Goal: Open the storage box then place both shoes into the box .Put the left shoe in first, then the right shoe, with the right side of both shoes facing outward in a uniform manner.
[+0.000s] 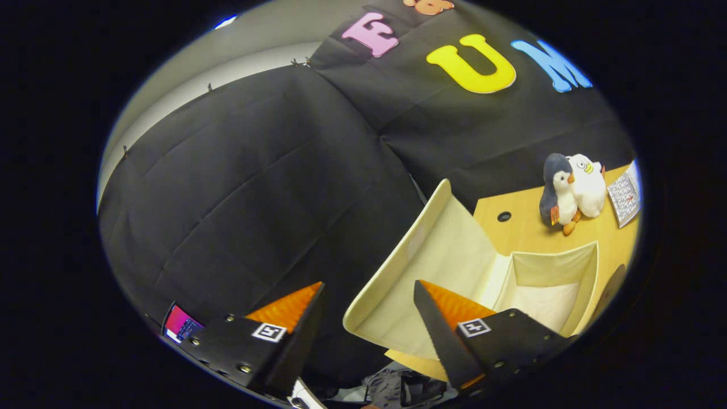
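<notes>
Two fingers of the tongs (369,289) stand spread wide in the gripper view, with nothing between them, so the tongs are released and carry no load. They are tilted and raised off the table (525,230), pointing mostly at the booth's black cloth wall (244,187).

Just ahead of the right finger lies the storage box (545,272), a cream fabric box on the wooden table. Its lid flap (431,267) is already thrown back and stands up and outward toward the cloth wall, and the inside of the box looks bare. By my reading, the opening step is done and the step in hand is fetching the left shoe.

Beyond the box, two plush penguins (571,190) sit side by side, touching, with a small patterned card (625,199) just beside them. A dark hole (504,216) marks the table between the box and the toys. Below the fingers lies something dark and crumpled that I cannot identify; it may or may not be a shoe.

The next move likely calls for turning the tongs down and away from the wall, finding the left shoe, and closing on it so that its right side will face outward once it is inside.
</notes>
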`<state>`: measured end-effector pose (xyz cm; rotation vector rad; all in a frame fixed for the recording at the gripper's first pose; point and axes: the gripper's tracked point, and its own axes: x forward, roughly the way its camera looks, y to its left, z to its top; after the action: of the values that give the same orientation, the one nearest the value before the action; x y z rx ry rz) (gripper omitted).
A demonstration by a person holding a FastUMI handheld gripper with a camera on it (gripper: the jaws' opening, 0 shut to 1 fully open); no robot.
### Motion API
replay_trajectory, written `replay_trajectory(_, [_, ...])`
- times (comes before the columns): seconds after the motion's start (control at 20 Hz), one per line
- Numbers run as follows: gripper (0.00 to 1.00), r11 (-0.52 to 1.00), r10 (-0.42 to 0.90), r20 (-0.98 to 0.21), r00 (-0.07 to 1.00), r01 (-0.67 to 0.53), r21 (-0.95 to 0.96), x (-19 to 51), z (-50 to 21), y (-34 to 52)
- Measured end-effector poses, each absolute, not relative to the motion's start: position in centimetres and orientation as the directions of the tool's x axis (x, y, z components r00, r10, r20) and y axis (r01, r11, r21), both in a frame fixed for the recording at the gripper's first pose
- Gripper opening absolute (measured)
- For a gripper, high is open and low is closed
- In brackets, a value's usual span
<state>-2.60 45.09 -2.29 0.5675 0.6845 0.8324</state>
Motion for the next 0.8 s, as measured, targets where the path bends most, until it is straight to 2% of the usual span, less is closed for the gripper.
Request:
replay_trajectory(0.15, [0.97, 0.587, 0.793, -0.313, 0.523, -0.517, 0.623, -2.3, -2.2, 44.0])
replay_trajectory(0.35, [0.97, 0.668, 0.727, -0.313, 0.611, -0.522, 0.531, -1.3, -2.4, 39.9])
replay_trajectory(0.8, [0.97, 0.858, 0.497, -0.357, 0.791, -0.387, 0.337, 1.6, -5.2, 26.0])
